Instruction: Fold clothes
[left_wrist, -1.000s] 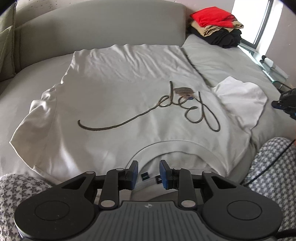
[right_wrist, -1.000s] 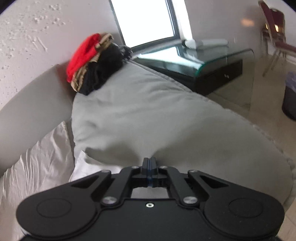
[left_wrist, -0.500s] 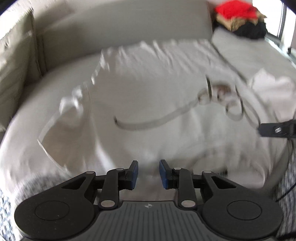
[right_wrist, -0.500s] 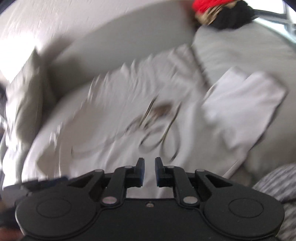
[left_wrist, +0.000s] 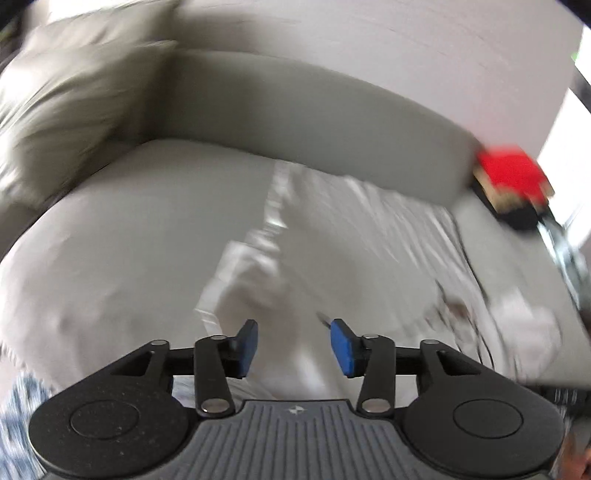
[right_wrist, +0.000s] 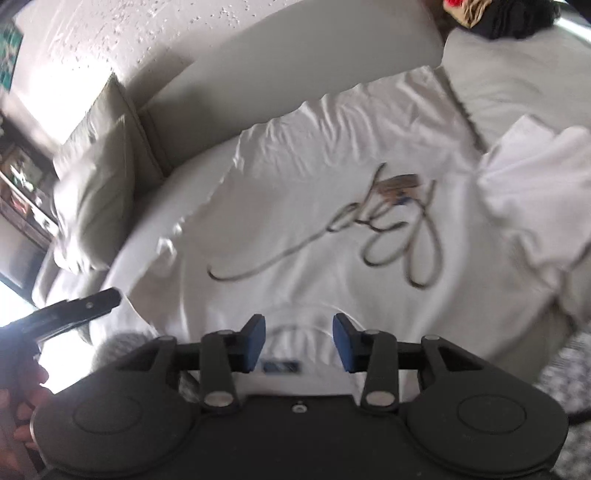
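Both views swung leftward, each hand-held gripper (left_wrist: 293, 345) (right_wrist: 298, 341) opening empty, white T-shirt (right_wrist: 332, 221) blurred.

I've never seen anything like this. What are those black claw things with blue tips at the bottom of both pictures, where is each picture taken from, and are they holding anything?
No robot here: a person holds a hand tool in each hand, each with two fingers and a wide-angle camera looking along them. One picture comes from the left gripper, the other from the right gripper. The blue parts are the rubber pads.

Both look down on a pale grey sofa. Spread on it lies a white T-shirt with a dark looping script print, collar towards the camera, one sleeve lying out to the side. In the right view, the black bar at the left edge is the left gripper. A stack of folded red, tan and black clothes sits at the sofa's far end. The left picture is blurred.

Neither tool holds anything: both sets of jaws are opening, with nothing gripped between them.
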